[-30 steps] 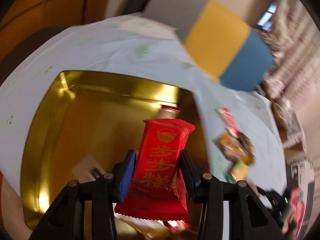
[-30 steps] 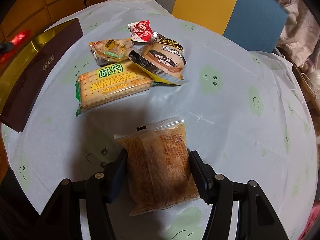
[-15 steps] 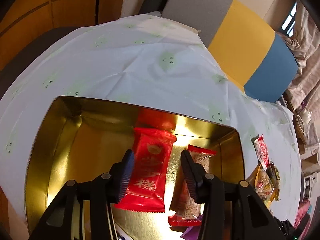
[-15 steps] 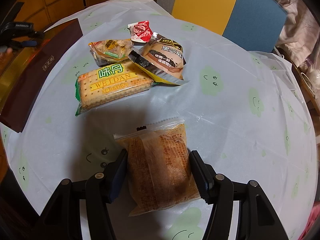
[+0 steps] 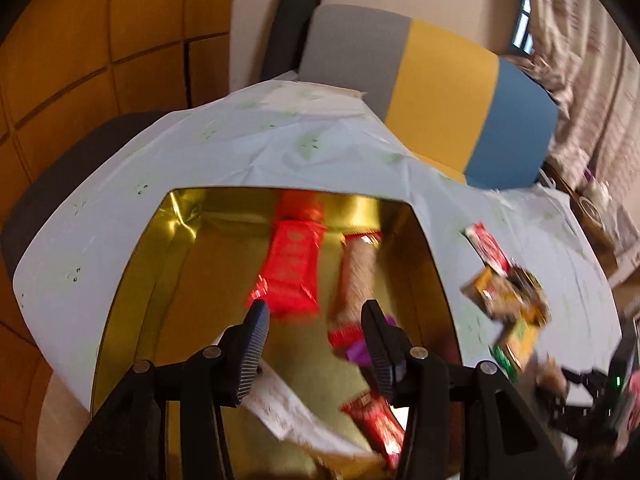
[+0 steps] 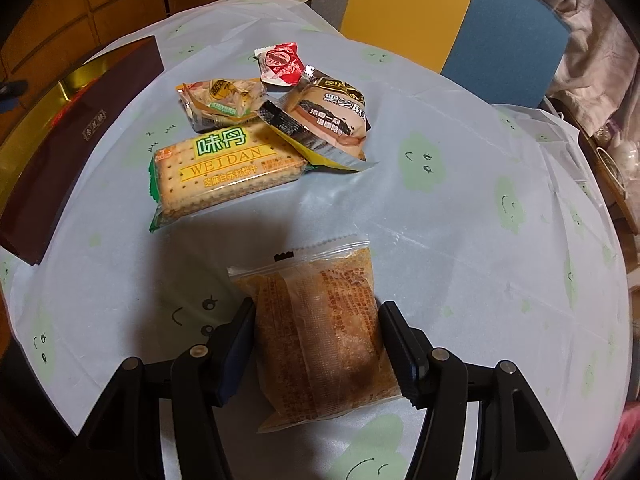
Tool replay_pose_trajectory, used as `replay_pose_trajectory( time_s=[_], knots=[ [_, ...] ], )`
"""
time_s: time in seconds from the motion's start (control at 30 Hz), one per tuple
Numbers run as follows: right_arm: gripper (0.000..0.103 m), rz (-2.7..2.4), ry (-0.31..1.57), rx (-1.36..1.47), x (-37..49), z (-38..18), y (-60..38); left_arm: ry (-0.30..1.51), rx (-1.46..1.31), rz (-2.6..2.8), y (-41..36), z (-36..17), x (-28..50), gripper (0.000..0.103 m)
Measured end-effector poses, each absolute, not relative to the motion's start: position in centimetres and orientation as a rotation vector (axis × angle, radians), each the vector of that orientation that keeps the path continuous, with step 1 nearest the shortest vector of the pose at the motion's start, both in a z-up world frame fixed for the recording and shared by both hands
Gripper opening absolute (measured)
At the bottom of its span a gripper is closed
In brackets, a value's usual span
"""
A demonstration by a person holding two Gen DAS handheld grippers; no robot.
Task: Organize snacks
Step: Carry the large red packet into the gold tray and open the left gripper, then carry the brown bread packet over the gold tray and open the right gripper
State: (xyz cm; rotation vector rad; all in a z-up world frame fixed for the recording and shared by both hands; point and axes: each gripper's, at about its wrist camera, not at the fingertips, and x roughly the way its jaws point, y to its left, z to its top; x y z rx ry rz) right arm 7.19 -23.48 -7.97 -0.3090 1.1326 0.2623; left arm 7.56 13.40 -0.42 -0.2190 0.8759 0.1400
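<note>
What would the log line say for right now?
left gripper: open, empty, over gold tin | right gripper: shut on clear-wrapped cake

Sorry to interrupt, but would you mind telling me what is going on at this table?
A person is sorting wrapped snacks into a gold tin box with two hand-held tools. The left tool hangs open and empty over the box, where a red wrapped bar lies with other snacks. The right tool grips a clear-wrapped brown pastry above the pale tablecloth. A green-and-yellow cracker packet and three smaller packets remain on the cloth.
</note>
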Motion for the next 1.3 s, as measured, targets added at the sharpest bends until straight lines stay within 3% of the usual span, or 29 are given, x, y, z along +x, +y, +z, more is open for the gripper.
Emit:
replay_pose_trajectory(
  time_s=[0.47, 1.0, 1.3],
  knots=[
    [0.060, 0.168, 1.118, -0.271, 6.2, -7.9, -23.1, 0.871, -0.160, 0.128, 11.5, -1.3, 2.8, 0.049],
    [0.060, 0.238, 1.124, 0.187, 2.5, -7.0, -25.1, 0.896, -0.199, 0.141, 12.7, -2.6, 2.1, 0.049],
    [0.060, 0.449, 1.044, 0.156, 3.3, -2.9, -17.8, 0.866, -0.257, 0.220, 15.8, -1.9, 1.7, 0.049]
  ],
)
